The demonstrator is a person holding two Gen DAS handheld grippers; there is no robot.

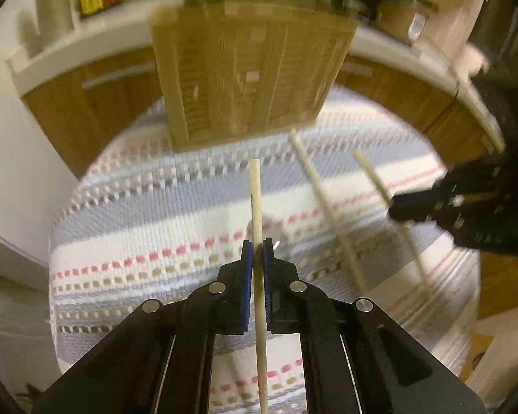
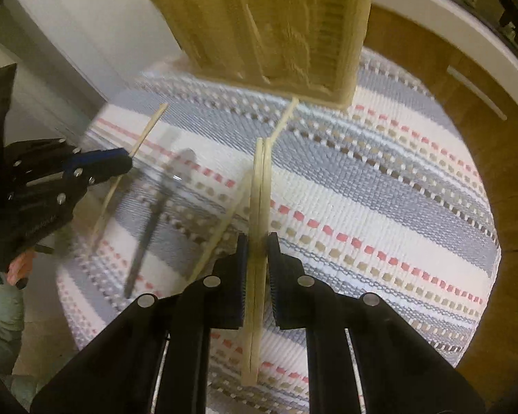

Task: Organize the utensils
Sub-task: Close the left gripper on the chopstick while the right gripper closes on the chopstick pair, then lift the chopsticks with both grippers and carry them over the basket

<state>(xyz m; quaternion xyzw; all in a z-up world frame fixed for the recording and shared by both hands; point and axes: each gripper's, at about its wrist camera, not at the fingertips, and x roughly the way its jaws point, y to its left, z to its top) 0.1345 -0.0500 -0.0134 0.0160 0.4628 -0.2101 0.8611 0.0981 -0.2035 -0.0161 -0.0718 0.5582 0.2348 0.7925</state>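
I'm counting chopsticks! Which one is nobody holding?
The middle chopstick, lying loose on the striped cloth. The others are clamped: one in the jaws of the left gripper, another in the right gripper.

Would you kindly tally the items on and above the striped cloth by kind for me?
chopsticks: 4 (1 in the left gripper, 2 in the right gripper, 1 lying on the cloth)
wooden tray: 1
dark utensil, too blurred to name: 1
striped cloth: 1
Total: 7
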